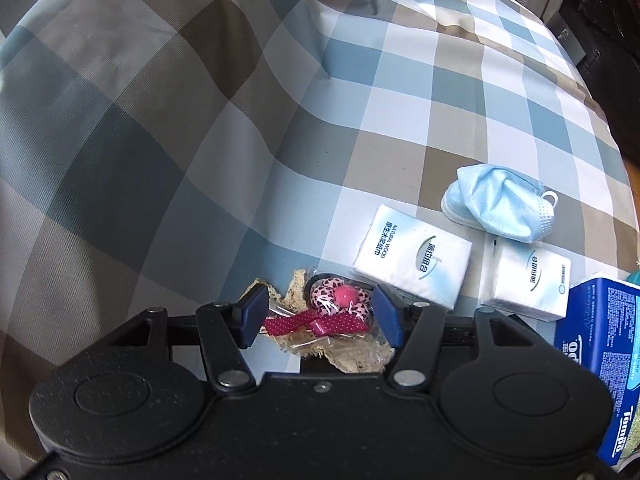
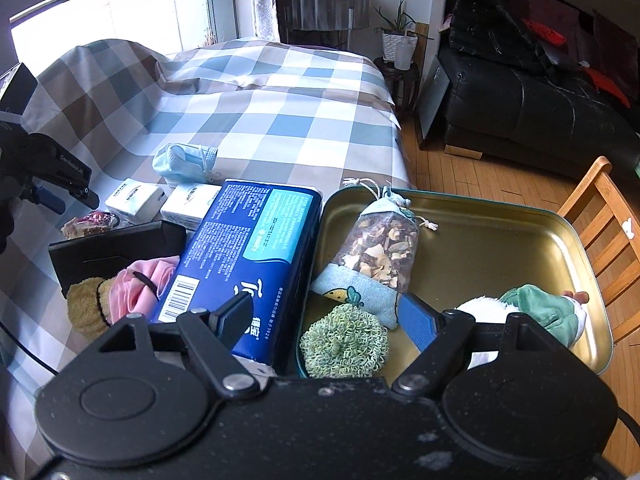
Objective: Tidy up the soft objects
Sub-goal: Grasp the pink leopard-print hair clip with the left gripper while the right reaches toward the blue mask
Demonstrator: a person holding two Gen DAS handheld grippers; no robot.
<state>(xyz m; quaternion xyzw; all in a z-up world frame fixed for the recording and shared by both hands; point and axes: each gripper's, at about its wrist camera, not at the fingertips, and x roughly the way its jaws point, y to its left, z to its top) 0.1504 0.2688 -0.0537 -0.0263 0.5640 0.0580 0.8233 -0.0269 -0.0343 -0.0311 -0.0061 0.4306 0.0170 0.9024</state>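
Left gripper (image 1: 318,316) with its blue pads spread apart on either side of a pink flower sachet (image 1: 338,300) — a leopard-print bloom with red ribbon, wrapped in clear film on cream lace — lying on the checked bedspread (image 1: 200,120); whether the pads touch it cannot be told. Just beyond the sachet lie two white tissue packs (image 1: 414,254), side by side, and past them a crumpled blue mask (image 1: 502,202). A blue tissue pack (image 2: 244,256) lies to the right of these, beside a gold tin (image 2: 520,240) at the bed's edge. Right gripper (image 2: 326,318) also spread wide, gripping nothing: its left pad hangs over the blue pack, its right pad over the tin. In the tin — a mesh potpourri bag (image 2: 380,248) with a blue cloth base, a green scrunchie (image 2: 344,348) and a green-and-white plush (image 2: 540,312). Left of the blue pack sit a black box (image 2: 116,248), a pink cloth (image 2: 140,288) and a tan plush (image 2: 86,308). A wooden chair (image 2: 600,216) stands on the floor to the right of the tin.
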